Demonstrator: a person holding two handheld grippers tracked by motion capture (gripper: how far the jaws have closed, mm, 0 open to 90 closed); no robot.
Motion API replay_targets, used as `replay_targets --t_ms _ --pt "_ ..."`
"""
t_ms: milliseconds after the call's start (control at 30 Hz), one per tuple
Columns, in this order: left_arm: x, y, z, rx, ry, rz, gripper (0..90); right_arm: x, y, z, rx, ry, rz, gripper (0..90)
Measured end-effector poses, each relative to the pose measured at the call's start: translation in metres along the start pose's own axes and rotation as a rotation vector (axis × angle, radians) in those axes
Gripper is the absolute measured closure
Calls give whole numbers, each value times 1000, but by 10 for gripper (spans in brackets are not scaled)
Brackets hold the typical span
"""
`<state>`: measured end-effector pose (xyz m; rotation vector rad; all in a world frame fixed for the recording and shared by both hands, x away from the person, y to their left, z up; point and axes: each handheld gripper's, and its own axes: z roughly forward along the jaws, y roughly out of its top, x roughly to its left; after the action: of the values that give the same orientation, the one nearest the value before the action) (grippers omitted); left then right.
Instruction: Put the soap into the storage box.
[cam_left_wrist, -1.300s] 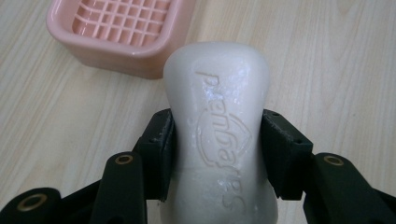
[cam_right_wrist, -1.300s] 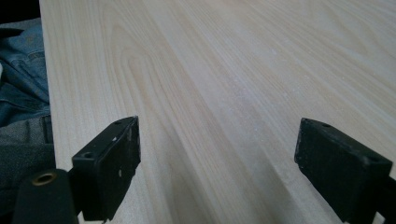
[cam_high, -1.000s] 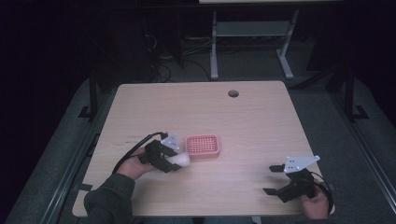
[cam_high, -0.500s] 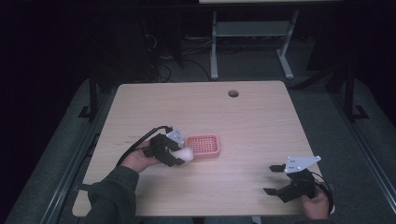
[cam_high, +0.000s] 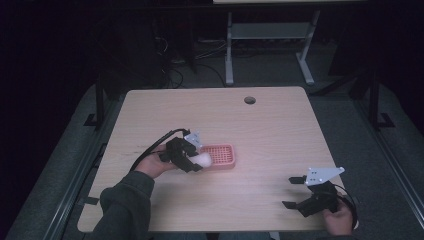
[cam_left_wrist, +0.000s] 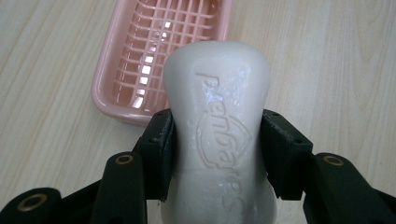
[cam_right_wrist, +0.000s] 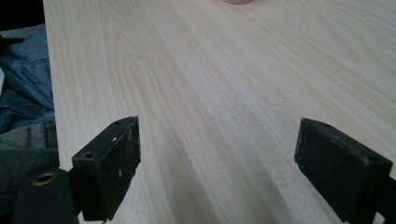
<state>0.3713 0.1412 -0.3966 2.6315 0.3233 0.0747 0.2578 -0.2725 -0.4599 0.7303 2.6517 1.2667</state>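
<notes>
A white bar of soap (cam_left_wrist: 217, 135) stamped with a brand name is clamped between the jaws of my left gripper (cam_left_wrist: 217, 154), which is shut on it. The soap (cam_high: 204, 159) hangs at the left end of a pink slatted soap dish (cam_high: 219, 155) in the middle of the wooden table (cam_high: 260, 125). In the left gripper view the dish (cam_left_wrist: 140, 60) lies just beyond the soap's tip. My left gripper (cam_high: 192, 160) sits left of the dish. My right gripper (cam_high: 291, 191) rests open near the table's front right, with bare wood between its jaws (cam_right_wrist: 217, 163).
A round cable hole (cam_high: 249, 100) sits near the table's far edge. Behind the table stands a white metal frame (cam_high: 270, 35) on a dark floor. Blue denim (cam_right_wrist: 23, 84) shows beyond the table edge in the right gripper view.
My left gripper has carried the soap to the right and slightly away, up to the left end of the pink dish. The right gripper has stayed put.
</notes>
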Motion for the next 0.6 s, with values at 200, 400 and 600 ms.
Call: replay_targets --t_ms 200,400,600 --pt "4 6 2 -1 -4 0 495 0 0 0 -3 -2 0 140" --pt "9 11 3 -16 7 -8 496 0 0 -1 -9 -3 -2 141" --pt "11 19 3 -5 13 5 496 0 0 -1 -8 -2 -3 140"
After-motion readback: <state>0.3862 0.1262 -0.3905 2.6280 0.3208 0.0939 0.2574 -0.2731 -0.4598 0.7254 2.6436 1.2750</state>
